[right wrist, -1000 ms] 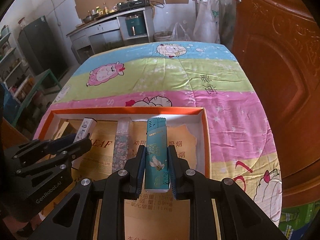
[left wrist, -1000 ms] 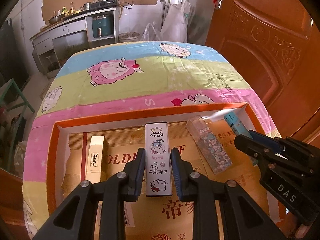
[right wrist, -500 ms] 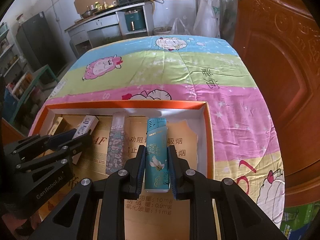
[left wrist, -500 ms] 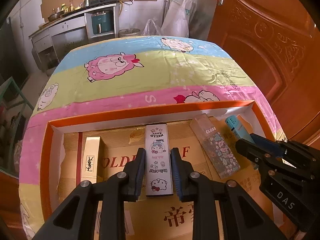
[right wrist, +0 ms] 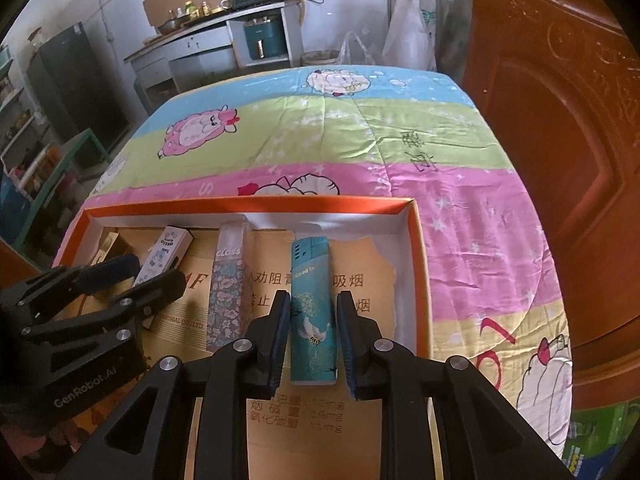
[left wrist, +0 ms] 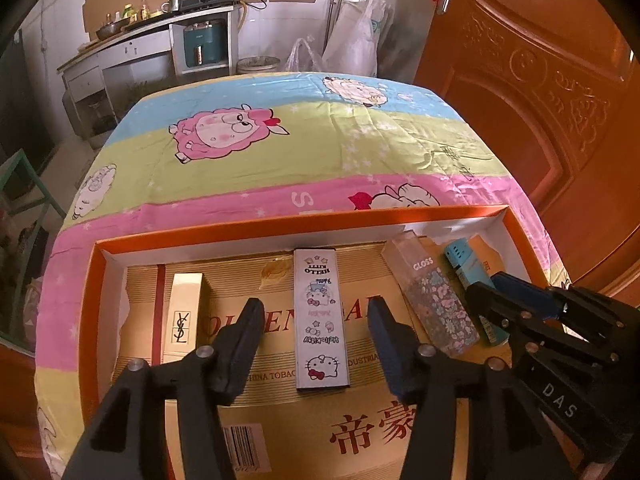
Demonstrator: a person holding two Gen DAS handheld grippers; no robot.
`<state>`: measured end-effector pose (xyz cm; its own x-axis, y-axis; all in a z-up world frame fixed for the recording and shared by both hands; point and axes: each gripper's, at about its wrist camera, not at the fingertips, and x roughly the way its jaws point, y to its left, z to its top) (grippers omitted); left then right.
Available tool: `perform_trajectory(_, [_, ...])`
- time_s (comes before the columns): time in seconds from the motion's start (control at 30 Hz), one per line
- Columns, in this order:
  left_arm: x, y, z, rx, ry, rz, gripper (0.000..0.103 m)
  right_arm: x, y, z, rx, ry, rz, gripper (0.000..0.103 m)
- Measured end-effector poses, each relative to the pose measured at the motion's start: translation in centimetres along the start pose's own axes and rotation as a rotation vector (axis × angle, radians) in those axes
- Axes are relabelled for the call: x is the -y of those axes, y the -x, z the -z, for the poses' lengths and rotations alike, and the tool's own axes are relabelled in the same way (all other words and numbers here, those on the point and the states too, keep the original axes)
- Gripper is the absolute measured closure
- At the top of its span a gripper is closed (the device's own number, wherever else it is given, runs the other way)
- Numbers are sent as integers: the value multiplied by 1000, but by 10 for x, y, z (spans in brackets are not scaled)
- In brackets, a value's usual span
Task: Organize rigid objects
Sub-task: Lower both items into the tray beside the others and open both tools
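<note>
The Hello Kitty box lies flat in the orange tray, free between the left hand-held gripper, whose jaws have just opened wide. Only the right view shows the right hand-held gripper narrowly flanking the teal lighter; contact unclear.

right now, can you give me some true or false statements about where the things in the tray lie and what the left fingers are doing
1. The left gripper has its fingers clear of the hello kitty box. True: its jaws have just been opening, and the box lies untouched between them.
2. The gloss tube lies outside the orange tray. False: it lies inside, between the hello kitty box and the teal lighter.
3. In the left wrist view, the ysl box lies left of the hello kitty box. True.
4. The tray sits on bare wood. False: it sits on a sheep-print cloth.
</note>
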<state>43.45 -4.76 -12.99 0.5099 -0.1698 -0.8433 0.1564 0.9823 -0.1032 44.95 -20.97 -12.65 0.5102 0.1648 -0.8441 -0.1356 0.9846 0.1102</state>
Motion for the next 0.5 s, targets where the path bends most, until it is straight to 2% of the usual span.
perform_trajectory(0.1, [-1,8,-1,24,5,-4,49,0,6,0,16,1,0,77])
perform_trajectory(0.23, [0,21,-1,48,-1,-14,49,2,16,3,33,-11,-2,68])
perform_trajectory(0.5, [0,45,11,82,-9,-26,49,4,33,16,39,-35,-10,67])
